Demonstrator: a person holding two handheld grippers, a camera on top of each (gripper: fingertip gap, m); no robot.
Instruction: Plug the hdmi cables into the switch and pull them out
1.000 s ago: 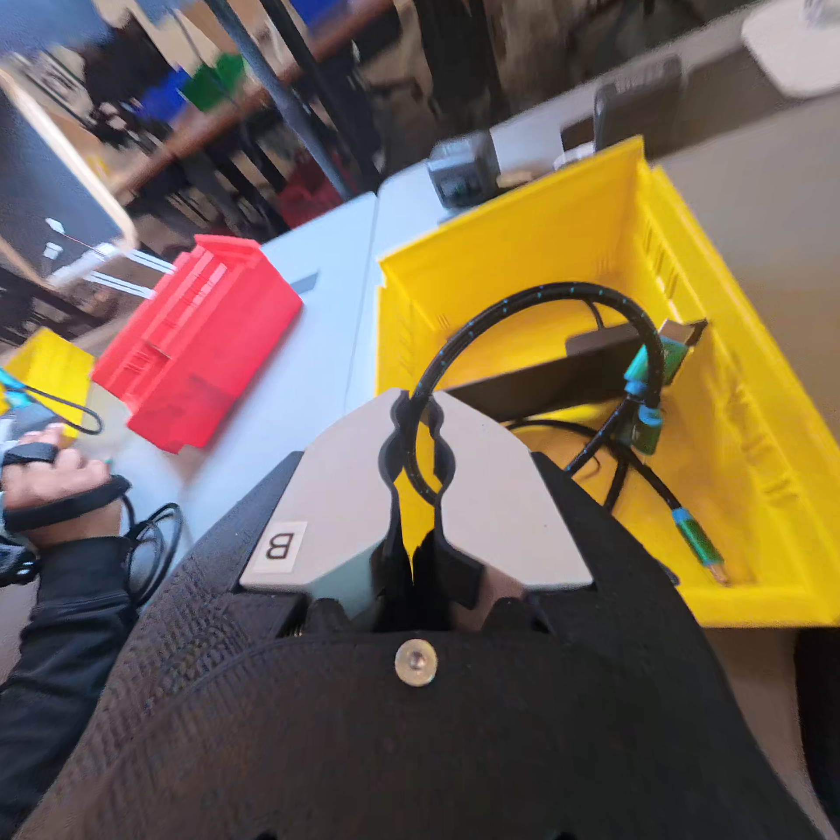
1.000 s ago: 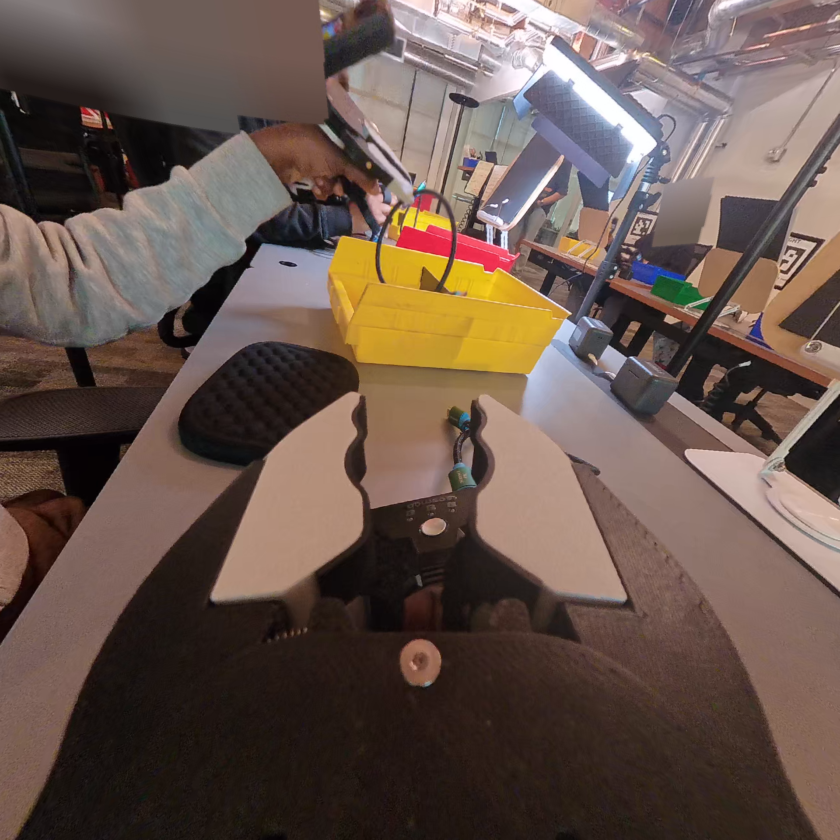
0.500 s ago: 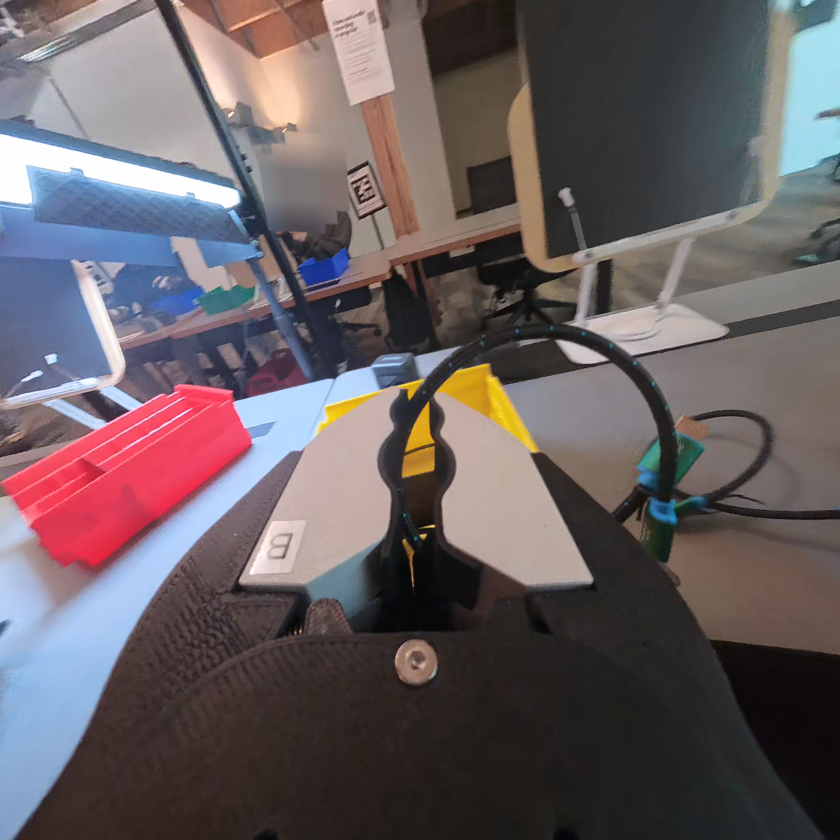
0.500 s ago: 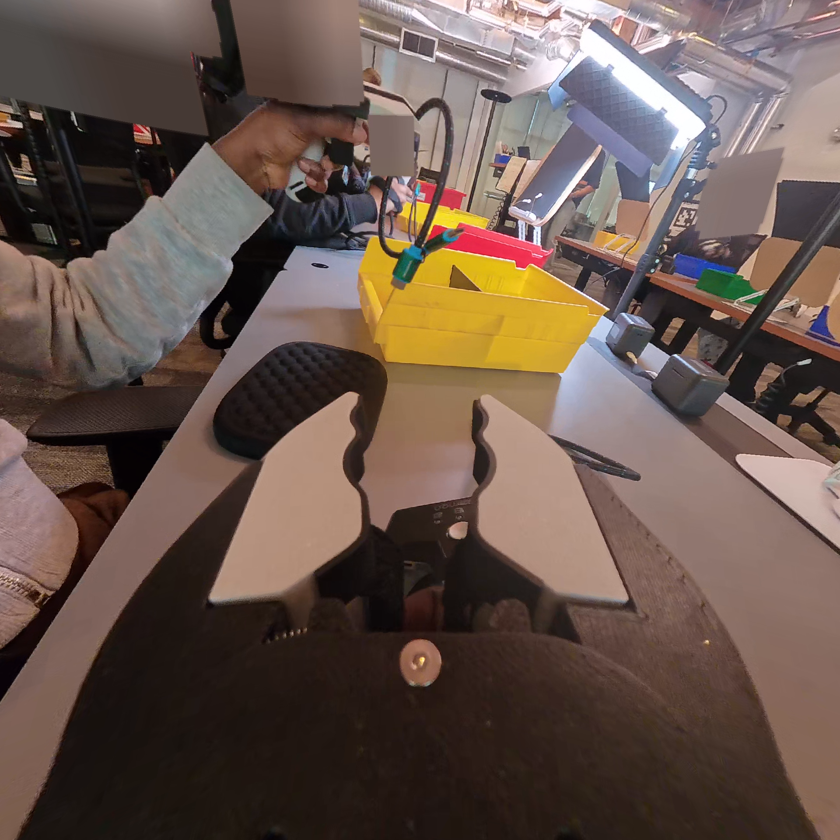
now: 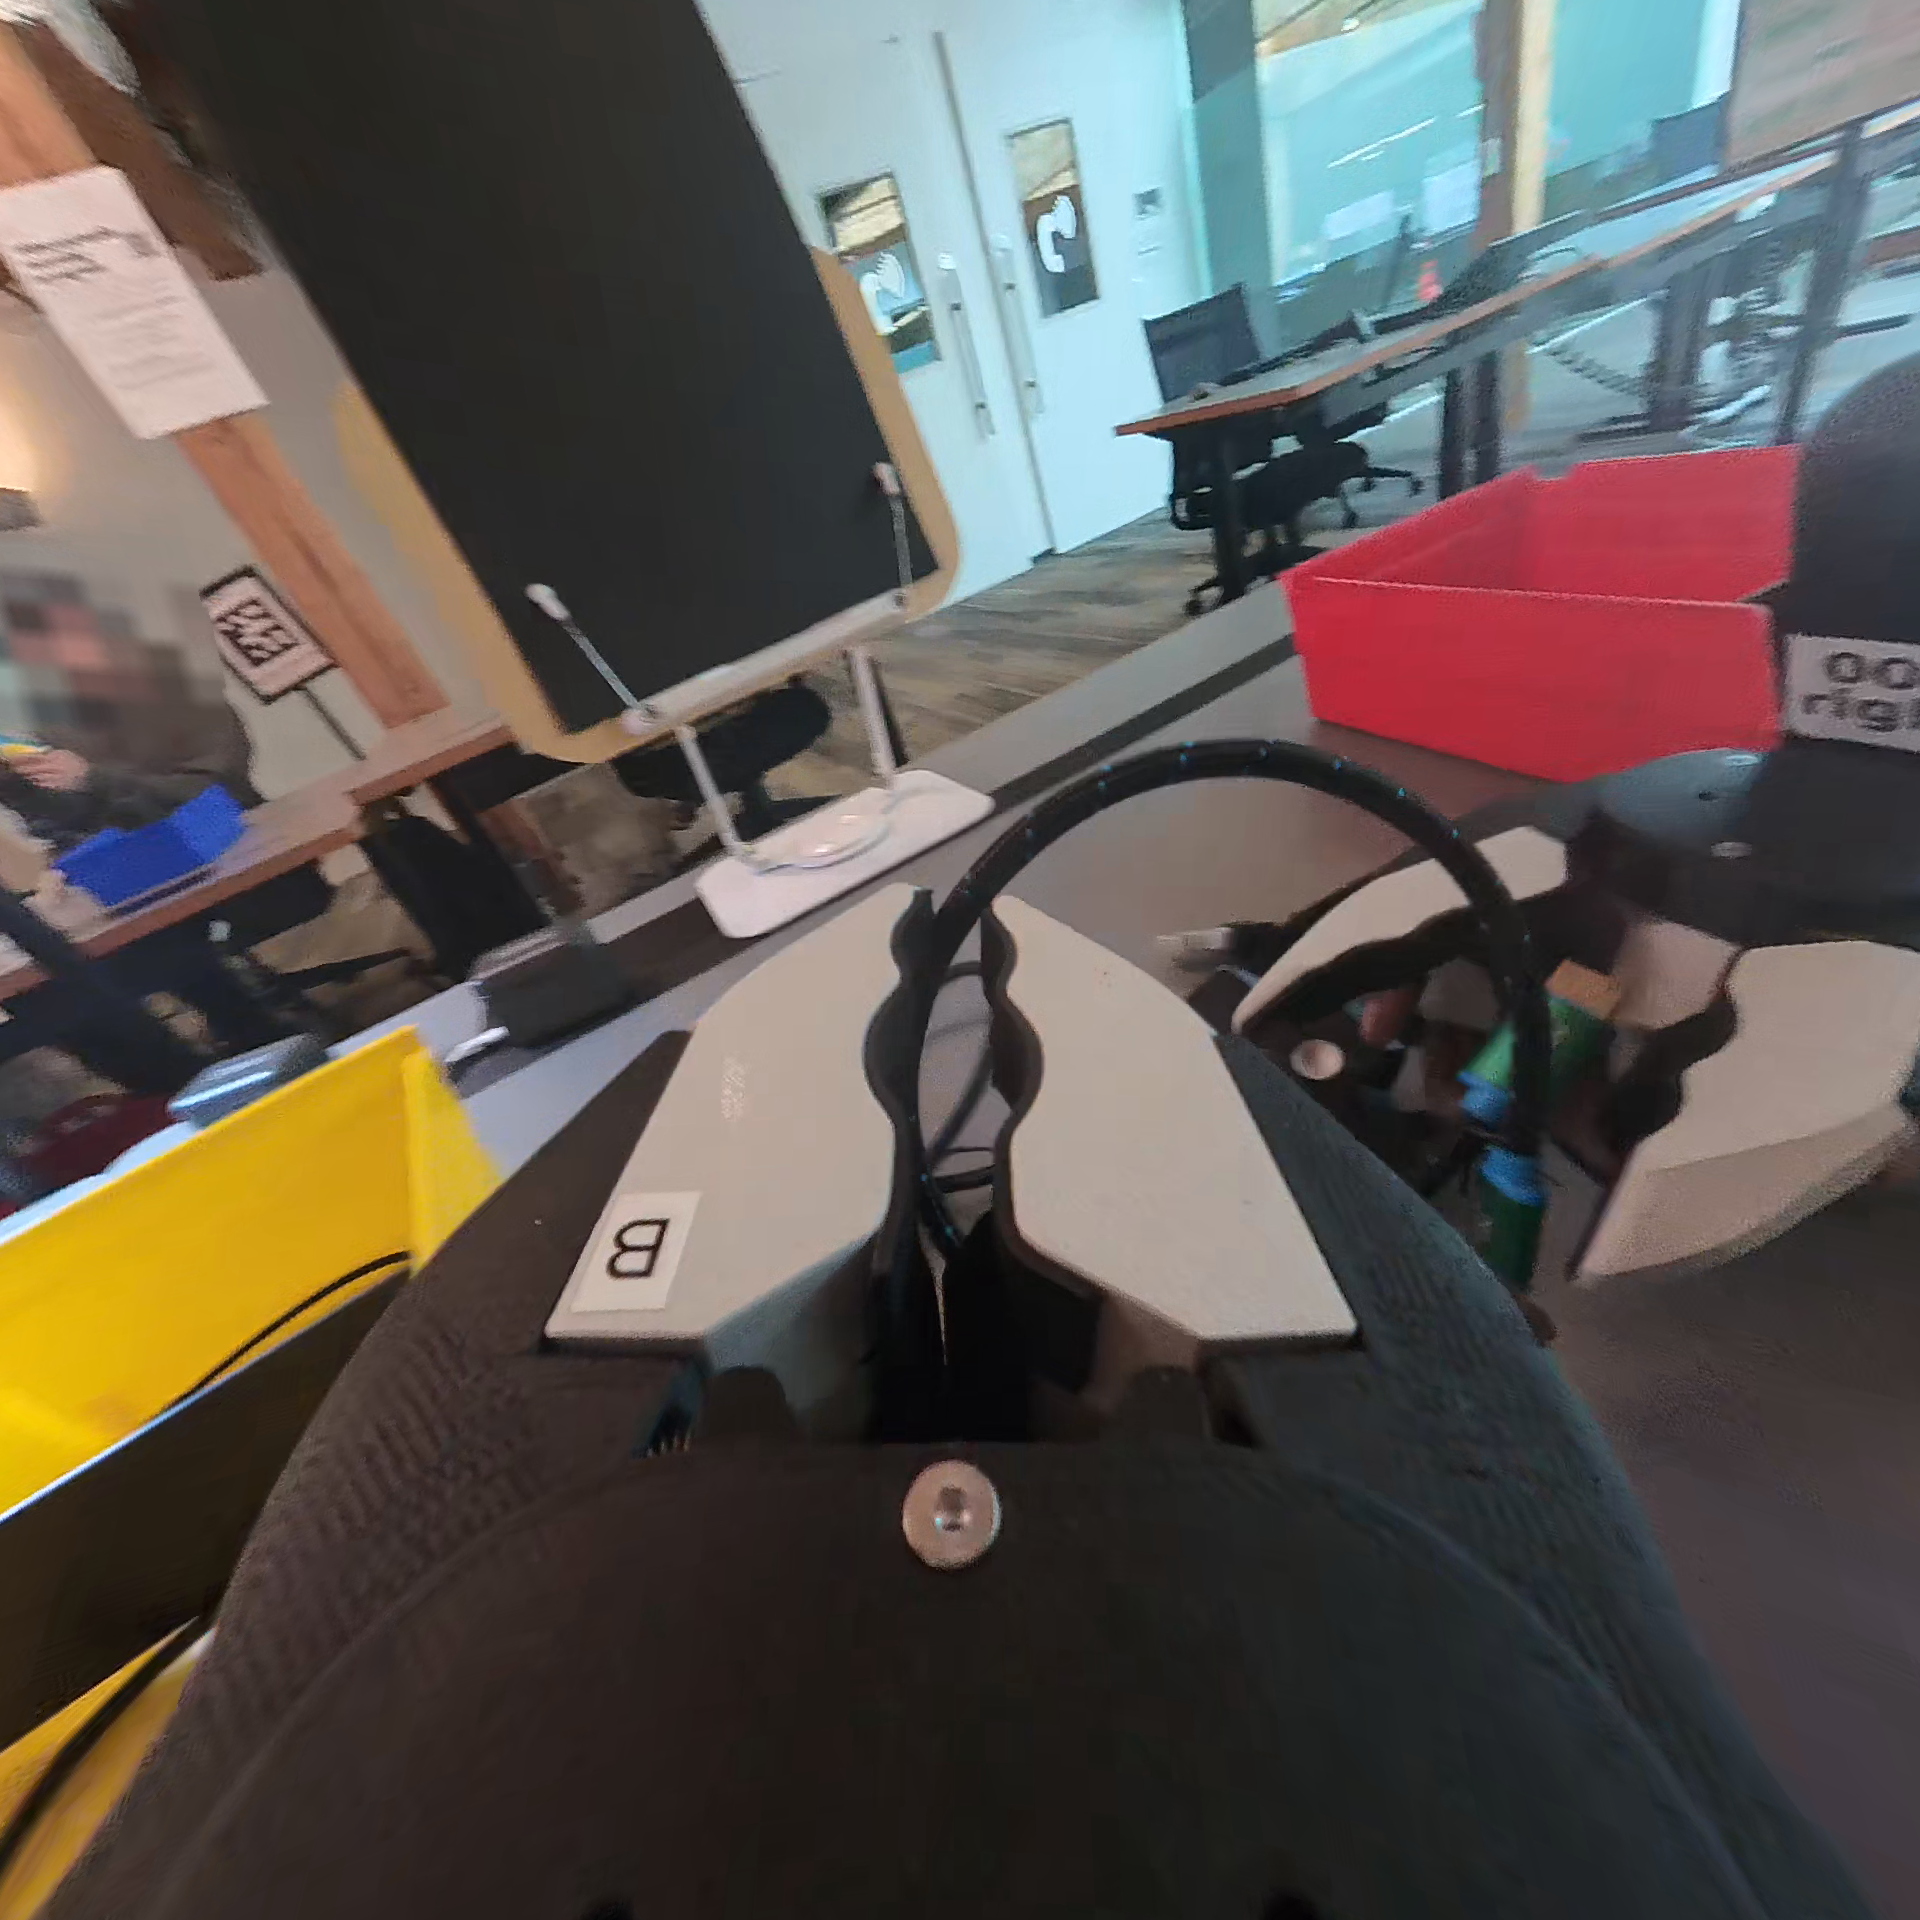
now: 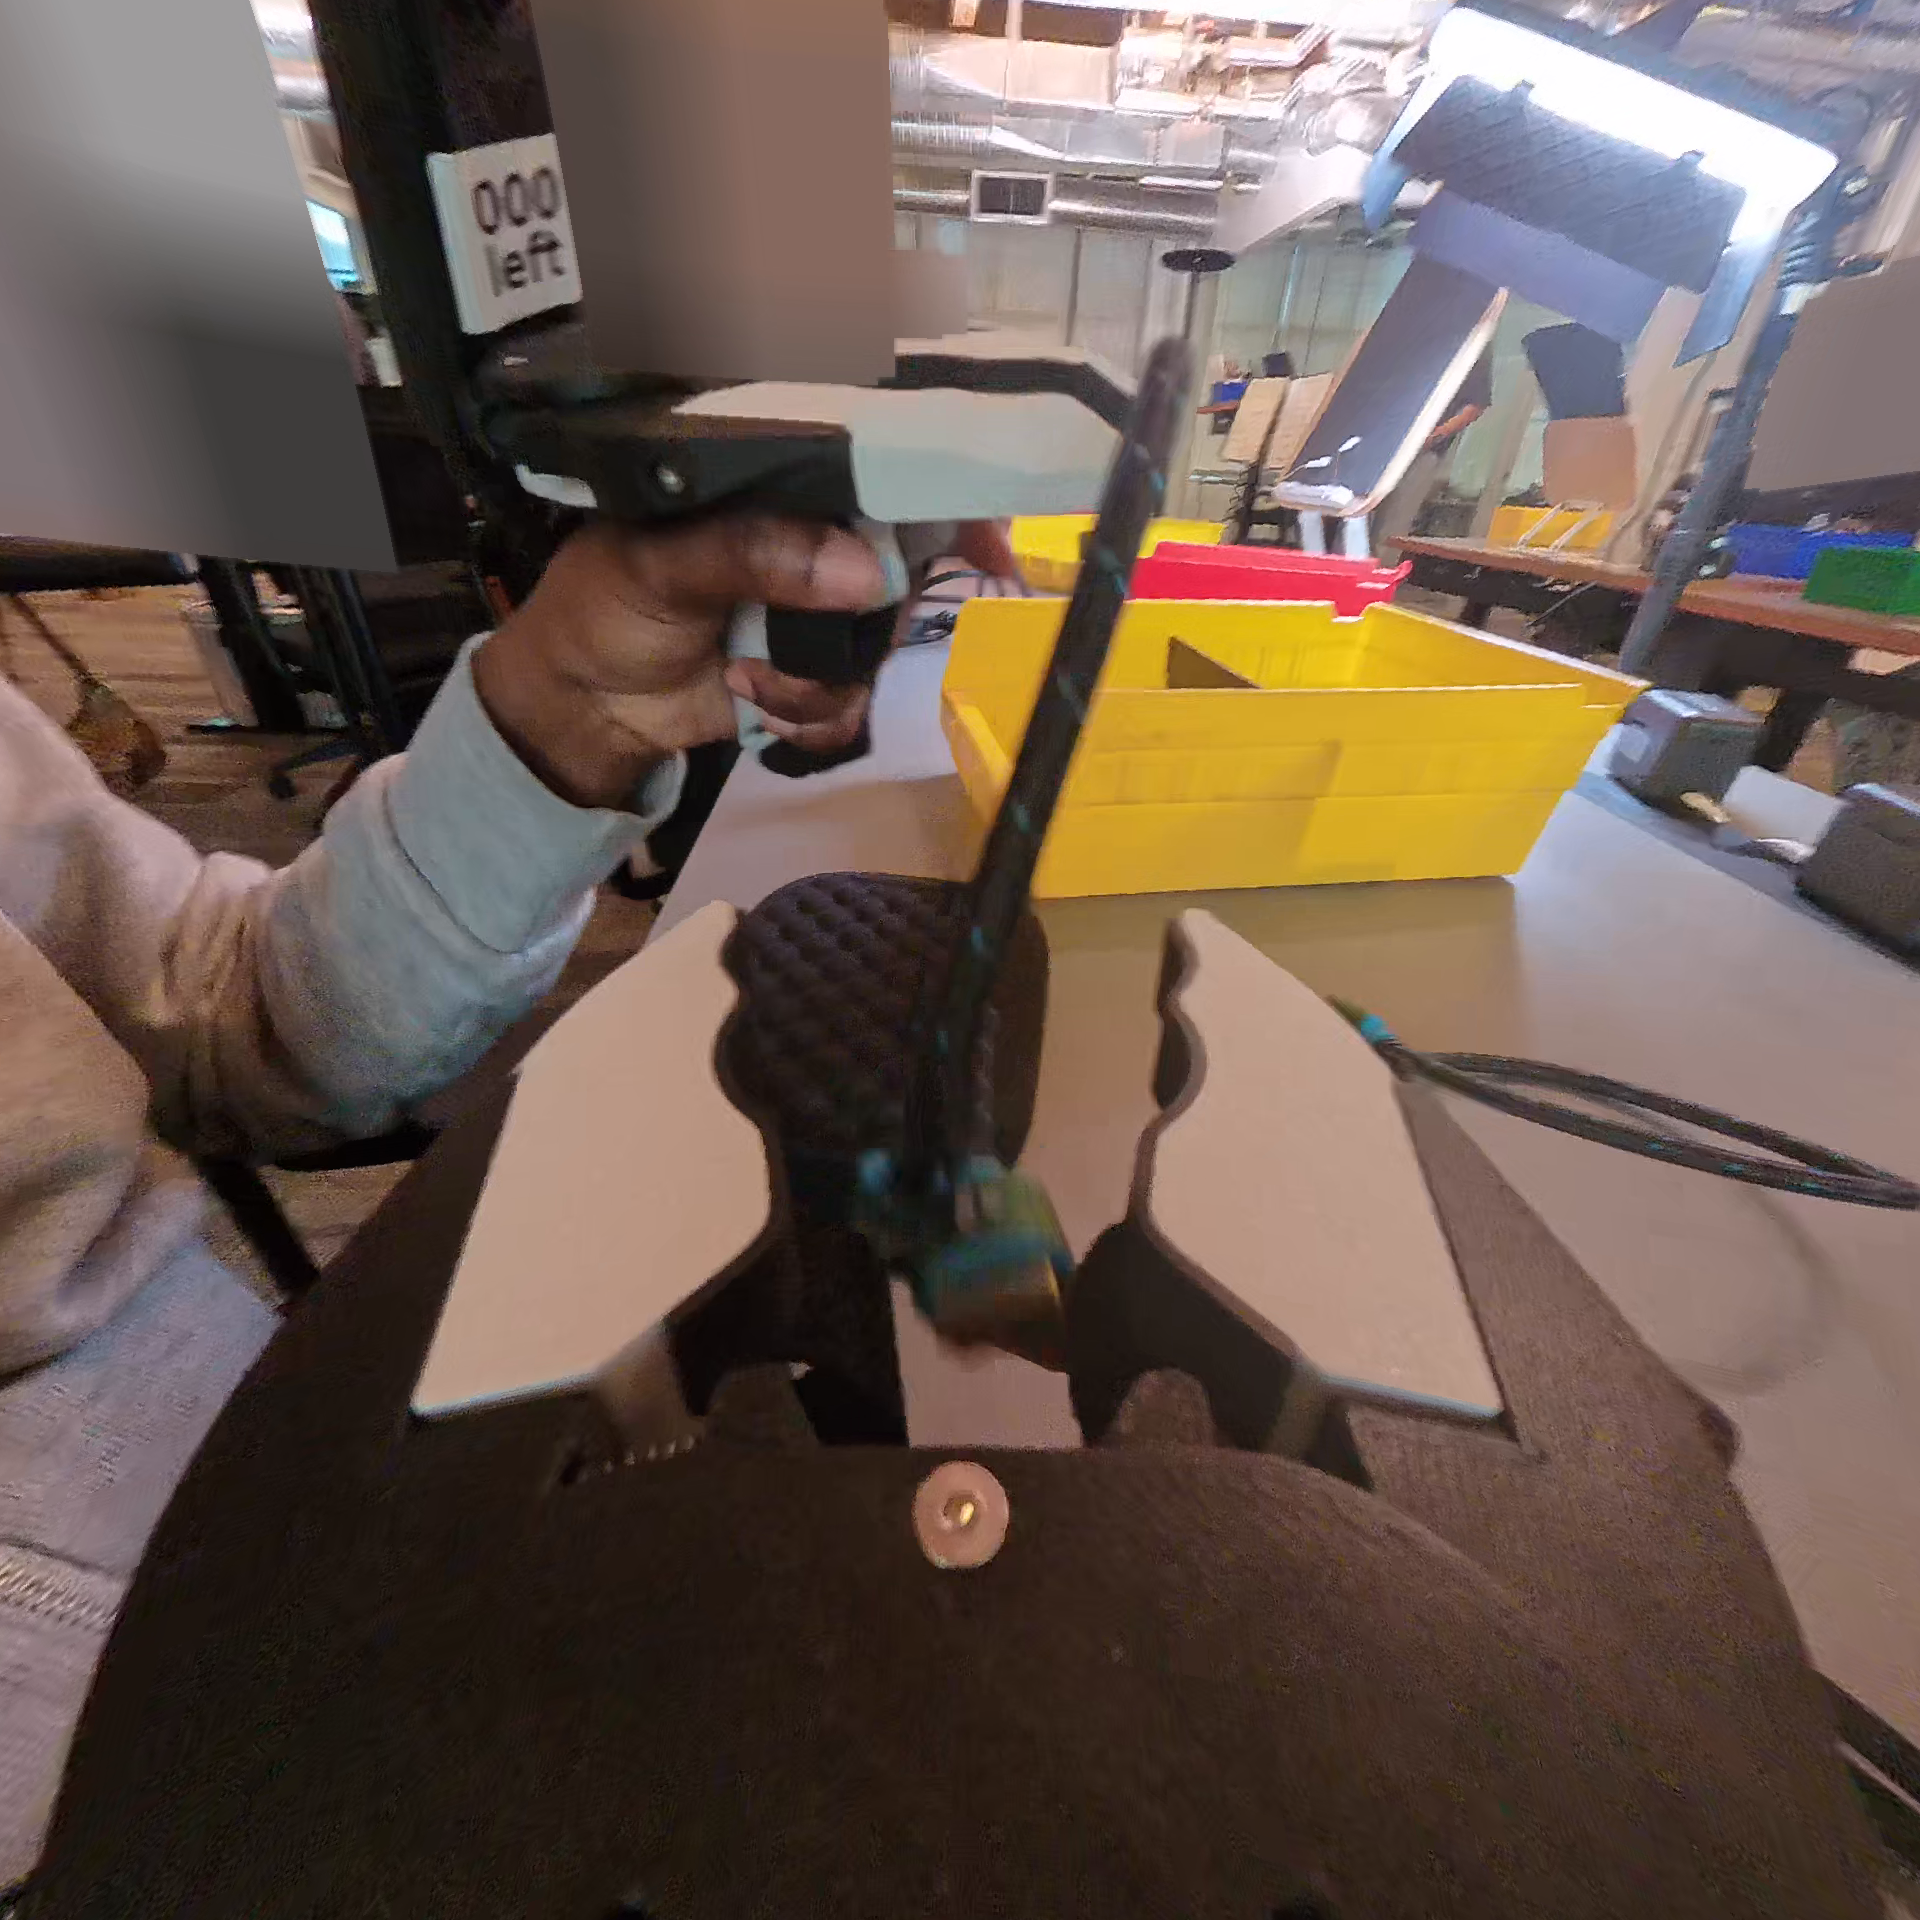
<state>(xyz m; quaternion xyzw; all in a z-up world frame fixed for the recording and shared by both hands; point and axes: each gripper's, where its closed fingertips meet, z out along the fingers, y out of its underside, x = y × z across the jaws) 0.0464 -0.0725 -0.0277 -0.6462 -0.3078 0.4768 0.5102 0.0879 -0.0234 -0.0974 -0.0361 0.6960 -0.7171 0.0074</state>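
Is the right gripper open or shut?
Open. The right gripper has its two grey fingers spread wide, with the black braided cable's green plug dangling untouched between them.

Open-plan workspace: grey flat-topped table (image 6: 1662, 987), wood-topped desks on black legs (image 5: 1351, 384), black office chair (image 5: 1195, 353), white double doors (image 5: 987, 281), exposed ceiling ducts (image 6: 1039, 73), bright panel light (image 6: 1621, 114).

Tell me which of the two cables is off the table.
The cable clamped in the left gripper; its plug hangs between the right gripper's open fingers. The other cable lies on the table.
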